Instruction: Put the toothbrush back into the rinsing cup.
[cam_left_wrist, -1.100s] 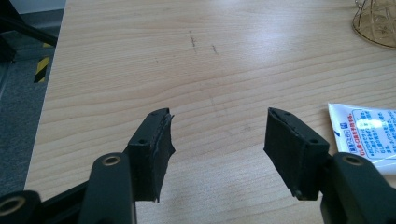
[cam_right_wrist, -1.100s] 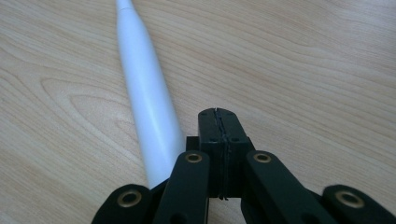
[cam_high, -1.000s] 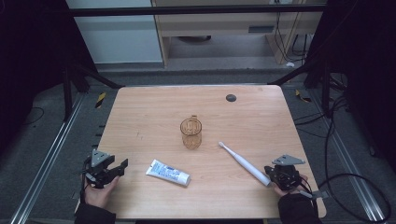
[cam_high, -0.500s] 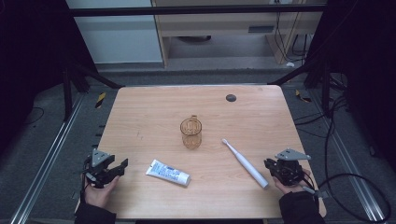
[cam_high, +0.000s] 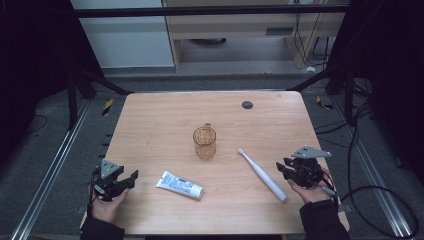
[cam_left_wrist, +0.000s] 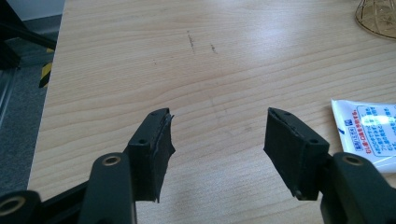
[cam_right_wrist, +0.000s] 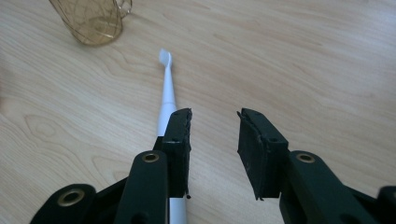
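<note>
Right gripper at lower right, jaws apart, empty; toothbrush lies just outside its one jaw on the counter. Closing now likely misses or rolls it. Left gripper open, idle beside the toothpaste tube.

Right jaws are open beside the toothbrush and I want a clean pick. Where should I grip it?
Grip the toothbrush on its thick white handle, near the right gripper. It lies flat, so come from above with the jaws astride its width; the neck toward the glass mug is thin.
</note>
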